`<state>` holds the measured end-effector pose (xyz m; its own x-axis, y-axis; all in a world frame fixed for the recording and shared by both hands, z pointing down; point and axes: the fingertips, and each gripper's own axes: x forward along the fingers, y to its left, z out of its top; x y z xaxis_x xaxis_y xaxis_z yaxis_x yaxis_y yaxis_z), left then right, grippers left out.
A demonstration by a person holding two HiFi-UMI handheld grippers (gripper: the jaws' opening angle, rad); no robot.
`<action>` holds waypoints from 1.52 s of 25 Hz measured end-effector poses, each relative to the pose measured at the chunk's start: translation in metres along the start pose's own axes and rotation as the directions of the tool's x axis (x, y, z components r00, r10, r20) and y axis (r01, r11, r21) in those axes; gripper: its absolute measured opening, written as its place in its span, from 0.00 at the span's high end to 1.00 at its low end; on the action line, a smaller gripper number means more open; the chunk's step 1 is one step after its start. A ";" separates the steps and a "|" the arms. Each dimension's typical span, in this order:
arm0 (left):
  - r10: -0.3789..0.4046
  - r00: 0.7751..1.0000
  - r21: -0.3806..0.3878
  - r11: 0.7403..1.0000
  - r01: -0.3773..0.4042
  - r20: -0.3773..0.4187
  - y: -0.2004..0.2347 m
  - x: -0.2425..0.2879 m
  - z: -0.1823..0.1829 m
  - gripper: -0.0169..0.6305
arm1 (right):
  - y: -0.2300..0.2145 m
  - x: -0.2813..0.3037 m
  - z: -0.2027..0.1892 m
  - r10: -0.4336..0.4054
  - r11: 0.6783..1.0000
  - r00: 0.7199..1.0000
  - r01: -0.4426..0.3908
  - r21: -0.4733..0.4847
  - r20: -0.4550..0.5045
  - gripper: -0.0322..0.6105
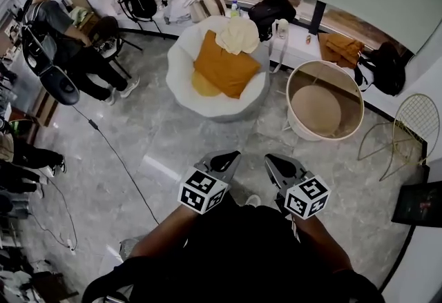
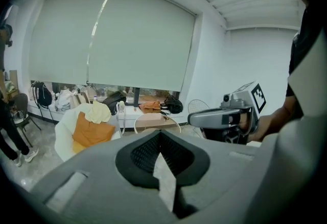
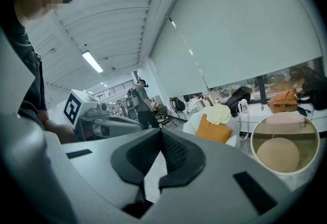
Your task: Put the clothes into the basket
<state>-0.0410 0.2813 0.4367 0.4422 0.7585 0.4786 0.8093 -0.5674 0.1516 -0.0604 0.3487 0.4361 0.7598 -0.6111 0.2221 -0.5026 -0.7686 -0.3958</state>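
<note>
Left tongs (image 1: 233,154) & right tongs (image 1: 270,158) are both sitting pressed together, empty, prob. since nothing's within reach yet. Clothes (image 1: 224,67) are lying heaped on the white chair (image 1: 181,63), w/ the basket (image 1: 331,74) standing empty beside it.

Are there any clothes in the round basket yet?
No, the basket shows only its bare bottom; the clothes lie on the white chair.
</note>
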 end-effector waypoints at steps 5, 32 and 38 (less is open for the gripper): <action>-0.016 1.000 0.020 1.000 0.016 -0.001 0.008 0.009 0.015 0.98 | -0.014 0.005 0.008 -0.022 1.000 1.000 0.021 0.021 0.013 0.93; -0.075 0.995 0.007 0.997 0.074 0.067 0.229 0.091 0.120 0.98 | -0.099 0.207 0.123 -0.093 0.995 0.995 0.092 -0.028 -0.036 0.93; -0.052 0.995 -0.003 0.999 0.052 0.081 0.272 0.092 0.123 0.98 | -0.101 0.240 0.132 -0.092 0.995 0.995 0.091 -0.034 -0.038 0.93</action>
<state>0.2669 0.2364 0.4160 0.4297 0.8103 0.3984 0.8300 -0.5283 0.1792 0.2273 0.3047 0.4117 0.7866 -0.5445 0.2911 -0.4454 -0.8269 -0.3433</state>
